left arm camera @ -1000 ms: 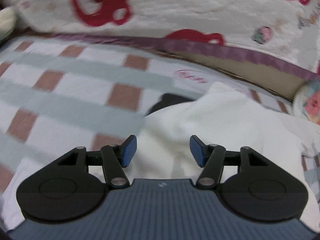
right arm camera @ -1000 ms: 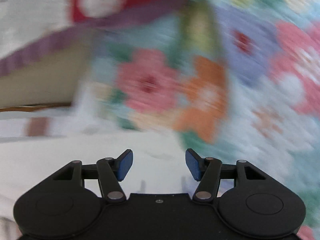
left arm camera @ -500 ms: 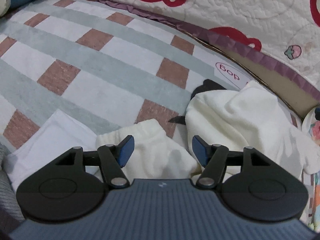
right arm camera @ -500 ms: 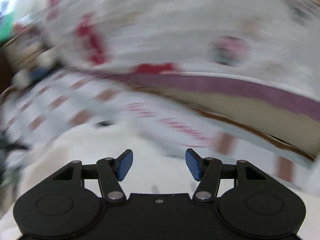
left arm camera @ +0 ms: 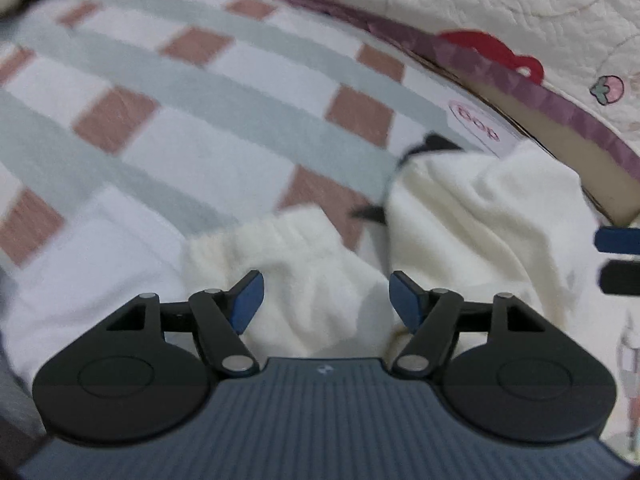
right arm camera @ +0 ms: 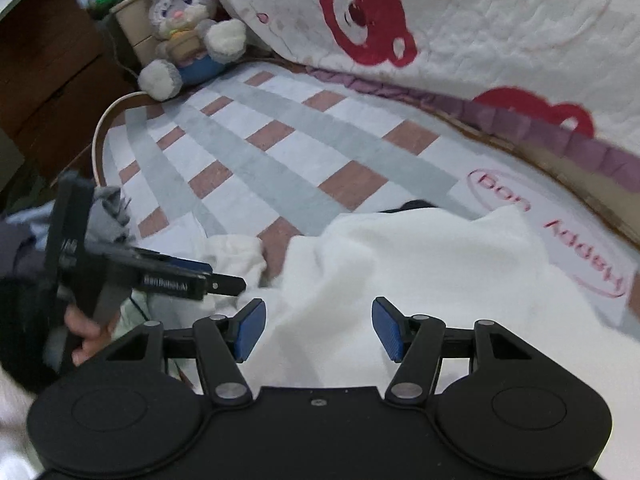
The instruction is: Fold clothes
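Observation:
A cream fleece garment lies crumpled on the checked bed sheet; its ribbed cuff points left, with a dark part showing behind it. My left gripper is open and empty, just above the cuff. In the right wrist view the same garment fills the lower middle. My right gripper is open and empty over it. The left gripper shows there at the left, beside the cuff. The right gripper's fingertips show at the left view's right edge.
A quilt with red bears is heaped along the far side of the bed. A plush rabbit sits at the far left corner by a wooden cabinet. Grey clothes lie at the left edge.
The left gripper has pulled back and lowered toward the cuff. The right gripper has swung left from the flowered pillow to face the garment and sheet. Both stayed open.

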### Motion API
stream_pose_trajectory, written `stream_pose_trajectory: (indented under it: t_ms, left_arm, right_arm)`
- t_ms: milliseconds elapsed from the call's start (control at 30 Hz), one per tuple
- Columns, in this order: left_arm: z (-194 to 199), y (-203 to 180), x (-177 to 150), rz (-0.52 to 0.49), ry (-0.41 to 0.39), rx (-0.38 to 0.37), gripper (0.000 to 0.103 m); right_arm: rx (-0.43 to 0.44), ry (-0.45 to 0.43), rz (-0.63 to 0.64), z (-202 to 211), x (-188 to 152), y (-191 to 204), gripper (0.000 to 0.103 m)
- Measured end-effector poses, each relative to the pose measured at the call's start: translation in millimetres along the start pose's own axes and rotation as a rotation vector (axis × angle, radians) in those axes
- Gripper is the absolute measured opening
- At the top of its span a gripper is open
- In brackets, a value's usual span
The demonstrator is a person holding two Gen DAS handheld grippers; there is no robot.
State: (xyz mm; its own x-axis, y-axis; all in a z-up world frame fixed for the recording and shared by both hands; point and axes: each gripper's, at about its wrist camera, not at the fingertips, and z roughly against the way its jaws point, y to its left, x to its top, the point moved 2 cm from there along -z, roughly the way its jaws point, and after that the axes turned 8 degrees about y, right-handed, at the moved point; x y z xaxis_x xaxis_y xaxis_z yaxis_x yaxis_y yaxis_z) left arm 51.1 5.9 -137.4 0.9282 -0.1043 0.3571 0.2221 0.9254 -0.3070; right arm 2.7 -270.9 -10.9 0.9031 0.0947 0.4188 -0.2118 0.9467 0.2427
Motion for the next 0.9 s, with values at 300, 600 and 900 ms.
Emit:
stream_pose_trajectory:
  t_ms: [300,600,900]
  left_arm:
    - [12,24,7,0.016,-0.039,0.071,0.068]
    - [16,28,7,0.051,-0.033,0.014,0.069]
    - [12,7,1,-0.017,0.005,-0.020,0.069]
  right_arm:
    - [-0.089,0.035,0.052,-64,37,17,0.064]
    - [-0.161,-0.222,0.053,-16,13,7,0.006]
    - [-0.397,-0.290,-0.192,64,-96,-53,0.005]
